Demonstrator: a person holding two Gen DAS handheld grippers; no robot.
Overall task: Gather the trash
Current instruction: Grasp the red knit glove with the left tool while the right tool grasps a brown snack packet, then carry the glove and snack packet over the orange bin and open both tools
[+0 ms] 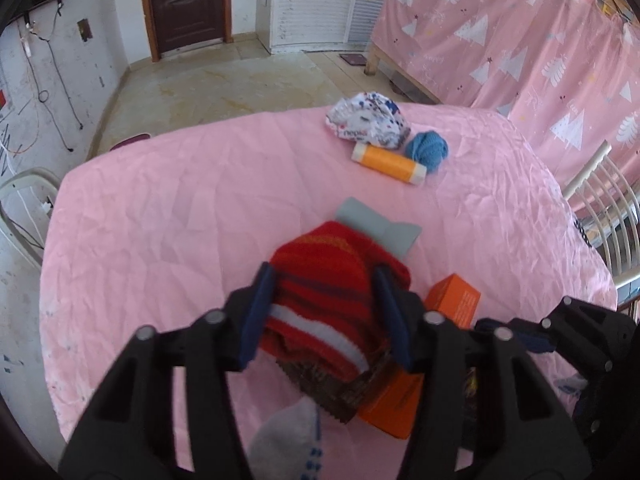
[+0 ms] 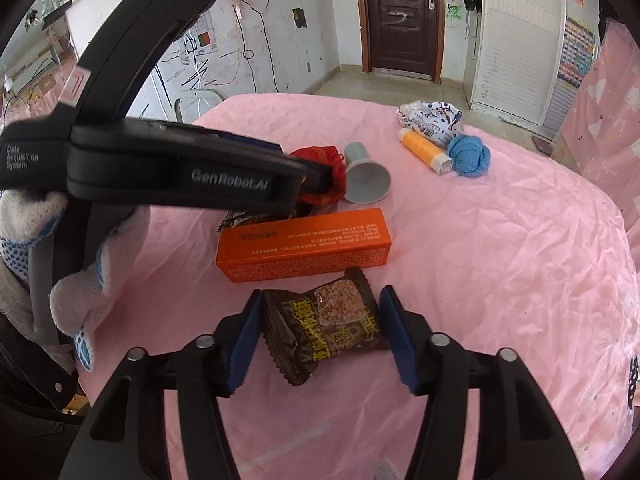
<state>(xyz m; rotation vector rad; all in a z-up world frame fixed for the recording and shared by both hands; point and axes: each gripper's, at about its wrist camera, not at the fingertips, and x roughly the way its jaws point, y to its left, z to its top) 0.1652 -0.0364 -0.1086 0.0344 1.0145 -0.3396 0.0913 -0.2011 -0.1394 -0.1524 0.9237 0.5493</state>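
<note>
Wrapper (image 2: 326, 326), a brown snack packet, lies on the pink sheet (image 2: 500, 280) between the right gripper (image 2: 320, 338) pads, jaws partly open, left pad at its edge, right just clear. Left gripper (image 1: 324, 316) jaws squeeze a red sock (image 1: 320, 300), over a second brown wrapper (image 1: 340, 396). Beyond: orange box (image 2: 304, 246), grey funnel (image 2: 366, 176), thread spool (image 2: 424, 150), blue yarn (image 2: 468, 156), crumpled white bag (image 2: 430, 118).

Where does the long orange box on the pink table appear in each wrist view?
Left wrist view: orange box lower right, largely hidden behind the gripper.
Right wrist view: orange box at centre, fully visible.
Shared landmark: orange thread spool.
</note>
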